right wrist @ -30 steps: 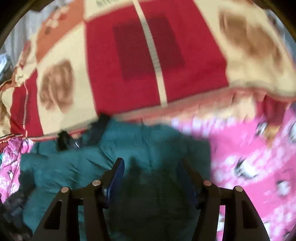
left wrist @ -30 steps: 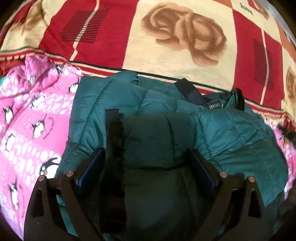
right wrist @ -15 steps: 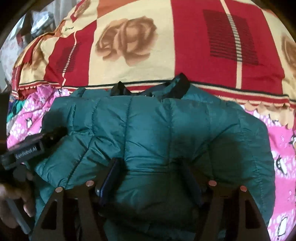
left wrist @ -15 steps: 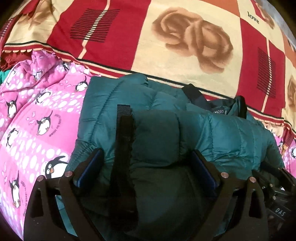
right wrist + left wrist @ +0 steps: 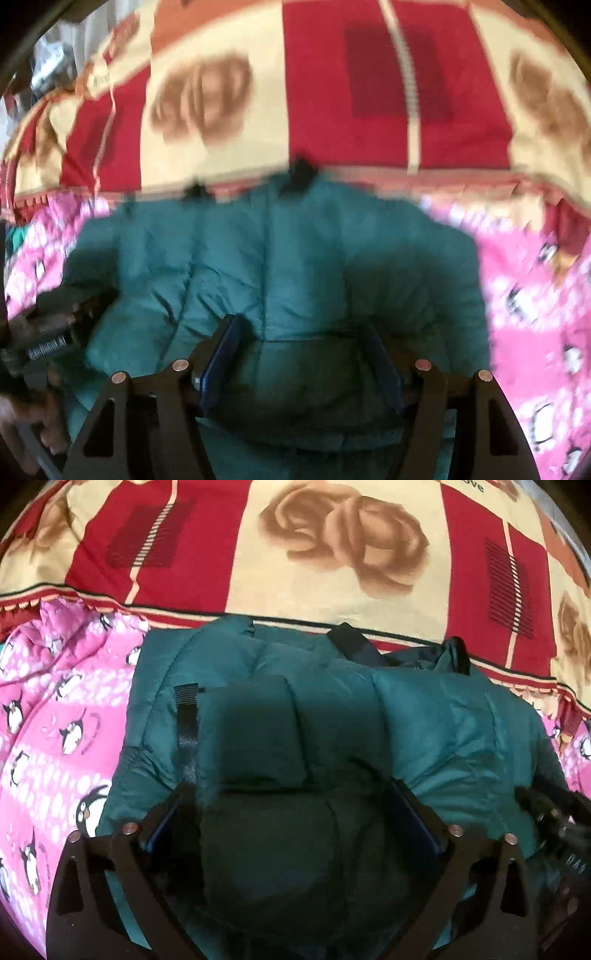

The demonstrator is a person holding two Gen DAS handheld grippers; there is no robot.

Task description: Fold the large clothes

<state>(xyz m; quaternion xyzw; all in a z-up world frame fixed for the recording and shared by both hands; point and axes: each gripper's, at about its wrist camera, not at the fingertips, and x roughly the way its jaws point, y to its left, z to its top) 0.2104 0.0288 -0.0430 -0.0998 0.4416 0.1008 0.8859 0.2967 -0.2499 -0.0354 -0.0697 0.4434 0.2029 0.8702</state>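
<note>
A teal puffer jacket (image 5: 424, 716) lies folded on the bed, its dark collar (image 5: 351, 646) at the far edge and a black strap (image 5: 186, 716) on its left side. My left gripper (image 5: 291, 790) hovers low over the jacket's near left part. Its jaws are opening, and a bulge of jacket sits between the fingers without the pads pressing it. In the blurred right wrist view, my right gripper (image 5: 301, 325) stands open over the jacket (image 5: 295, 258), fabric between its fingers and the blue pad (image 5: 221, 354) bare.
A pink penguin blanket (image 5: 55, 746) lies under the jacket on both sides. A red and cream rose blanket (image 5: 332, 554) covers the far half of the bed. The left device and a hand (image 5: 22, 424) show at the right view's left edge.
The left jaws have spread a little wider over the same fold. The right gripper has swung and sunk toward the jacket, entering the left view's right edge; its jaws widened slightly.
</note>
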